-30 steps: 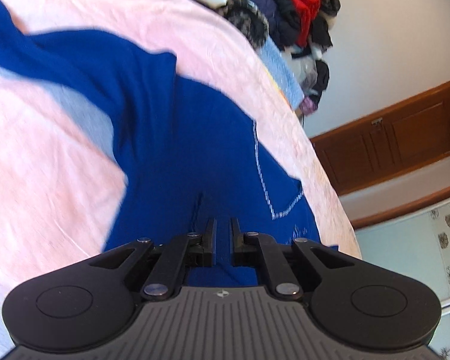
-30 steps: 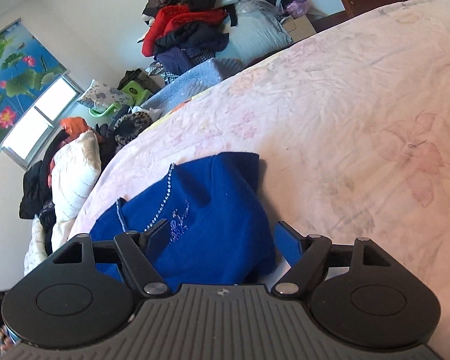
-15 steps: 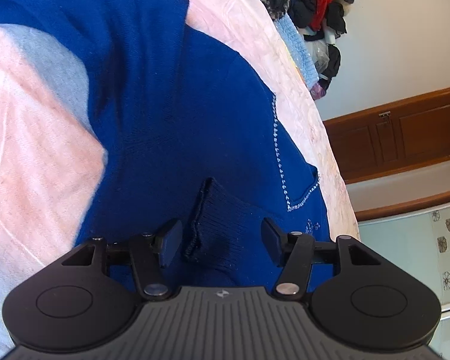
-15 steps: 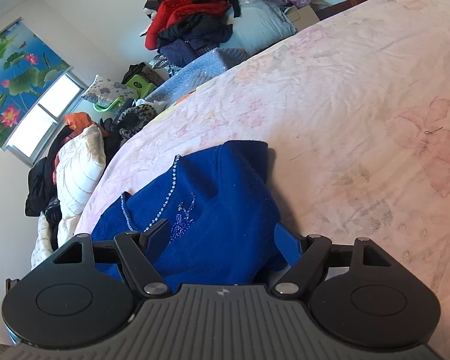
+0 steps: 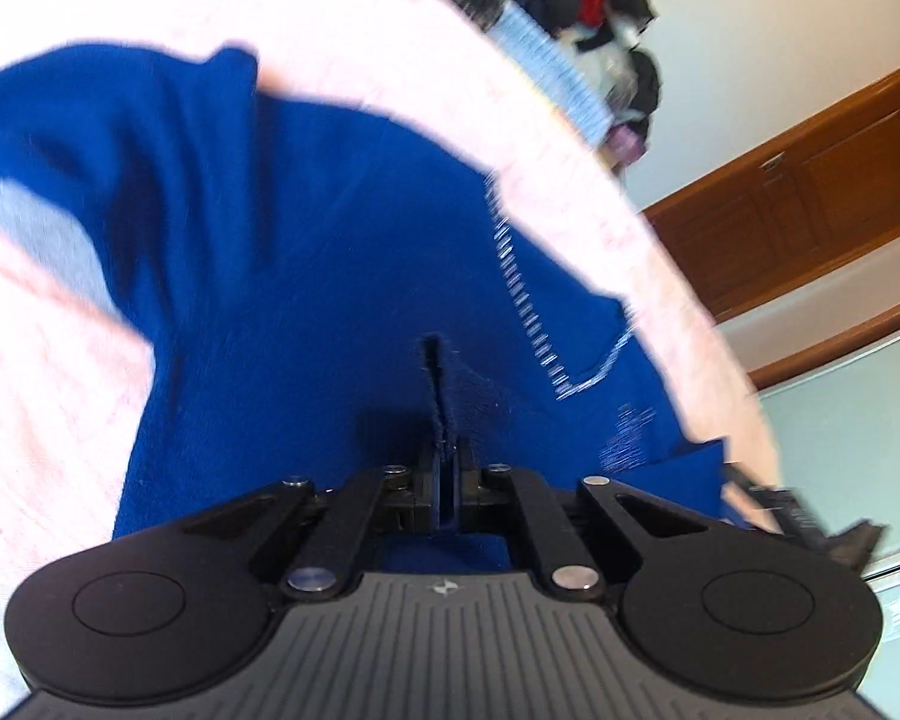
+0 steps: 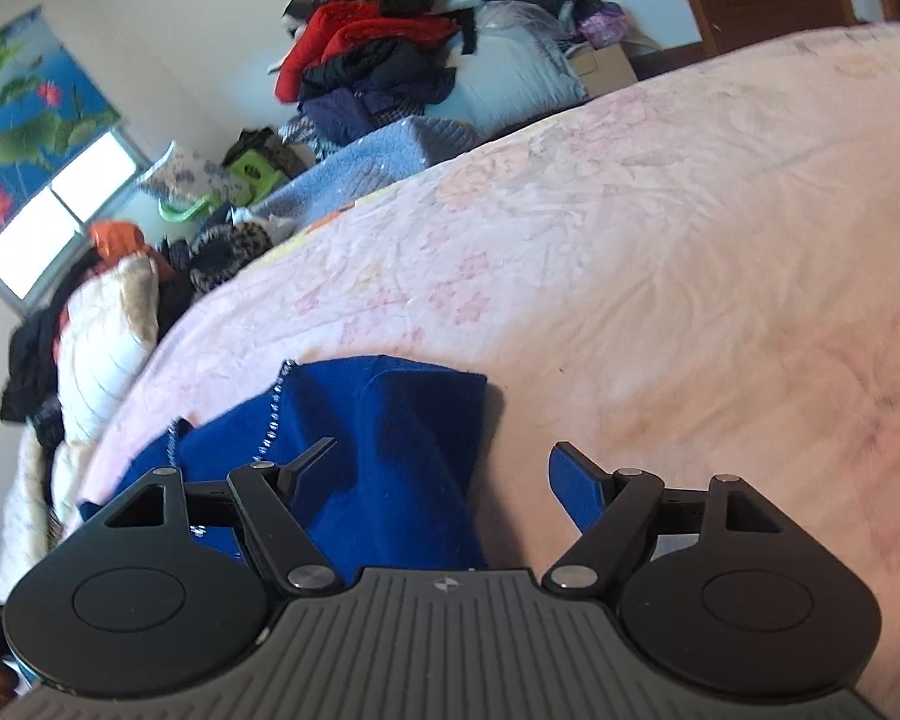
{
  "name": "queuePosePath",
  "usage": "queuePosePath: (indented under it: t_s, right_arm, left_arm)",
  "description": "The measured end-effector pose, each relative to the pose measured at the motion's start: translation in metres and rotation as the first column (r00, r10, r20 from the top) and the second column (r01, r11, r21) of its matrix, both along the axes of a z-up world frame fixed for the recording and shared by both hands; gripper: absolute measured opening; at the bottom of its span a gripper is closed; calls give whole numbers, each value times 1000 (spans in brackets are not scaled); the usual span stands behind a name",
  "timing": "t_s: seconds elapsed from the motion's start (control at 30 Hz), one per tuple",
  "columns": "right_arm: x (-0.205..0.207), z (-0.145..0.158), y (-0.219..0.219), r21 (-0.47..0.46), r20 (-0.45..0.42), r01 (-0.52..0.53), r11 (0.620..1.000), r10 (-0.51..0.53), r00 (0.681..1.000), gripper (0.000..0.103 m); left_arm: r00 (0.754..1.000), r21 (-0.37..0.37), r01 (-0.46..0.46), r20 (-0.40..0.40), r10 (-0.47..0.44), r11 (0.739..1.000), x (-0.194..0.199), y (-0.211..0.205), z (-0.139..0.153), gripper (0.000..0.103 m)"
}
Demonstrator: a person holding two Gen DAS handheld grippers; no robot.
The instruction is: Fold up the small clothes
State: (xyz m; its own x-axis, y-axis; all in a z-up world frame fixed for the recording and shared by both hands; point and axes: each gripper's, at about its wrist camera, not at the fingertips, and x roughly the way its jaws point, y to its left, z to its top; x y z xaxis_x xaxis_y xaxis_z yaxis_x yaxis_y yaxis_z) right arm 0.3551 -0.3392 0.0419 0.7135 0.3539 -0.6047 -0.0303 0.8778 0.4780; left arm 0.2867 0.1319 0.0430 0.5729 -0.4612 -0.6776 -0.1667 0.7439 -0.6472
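A royal-blue knitted sweater (image 5: 306, 252) with a rhinestone-trimmed neckline lies on the pink bedspread (image 5: 42, 372). My left gripper (image 5: 447, 456) is shut on a ribbed edge of the sweater, which rises in a thin fold between the fingers. In the right wrist view the sweater (image 6: 384, 450) lies bunched under the left finger. My right gripper (image 6: 444, 468) is open just above the sweater's right edge, holding nothing.
The pink floral bedspread (image 6: 660, 276) stretches to the right of the sweater. A heap of clothes (image 6: 384, 54) and a blue quilt (image 6: 390, 150) sit at the far side. White pillows (image 6: 102, 336) lie at the left. A brown wooden cabinet (image 5: 798, 192) stands past the bed.
My left gripper, open around the sweater's ribbed edge half a second ago, has shut on it. The right gripper has stayed open and shifted slightly over the sweater.
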Motion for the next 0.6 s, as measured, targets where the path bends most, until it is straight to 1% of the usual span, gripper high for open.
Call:
queuePosePath:
  t_s: [0.1,0.2,0.27,0.33,0.47,0.5,0.57,0.6]
  right_arm:
    - [19,-5,13,-57,-19,-35,998,34,999,75]
    - [31,-10,22,-65,-55,-61,996,57,997,75]
    - [32,-11,27,-64,-68,-79,995,75,995,77]
    - [32,-12,31,-67,-77,-93,993,87,993,79]
    - [31,-15,35,-80,-80,-104,991,97,992,82]
    - [32,-14,35,-80,-79,-104,991,98,992,83]
    - [35,-14,37,-86,-81,-107,991,100,992,85]
    - [37,-14,37,-89,-82,-109,990,102,991,85]
  left_arm:
    - [998,-4,-37,49,37,999,-7,11,18,3]
    - [992,-46,-87,88,90,995,-15,26,29,3]
    - [988,-54,-113,103,118,992,-19,36,32,3]
    - [986,-54,-145,76,149,988,-18,46,27,3]
    - [982,-57,-188,-13,188,981,-10,58,3,3]
    - [980,-50,-201,-25,200,978,-10,62,-1,3]
    - [975,-79,-220,-32,218,972,-11,70,-6,3]
    - [972,-81,-233,-30,231,969,-11,73,-5,3]
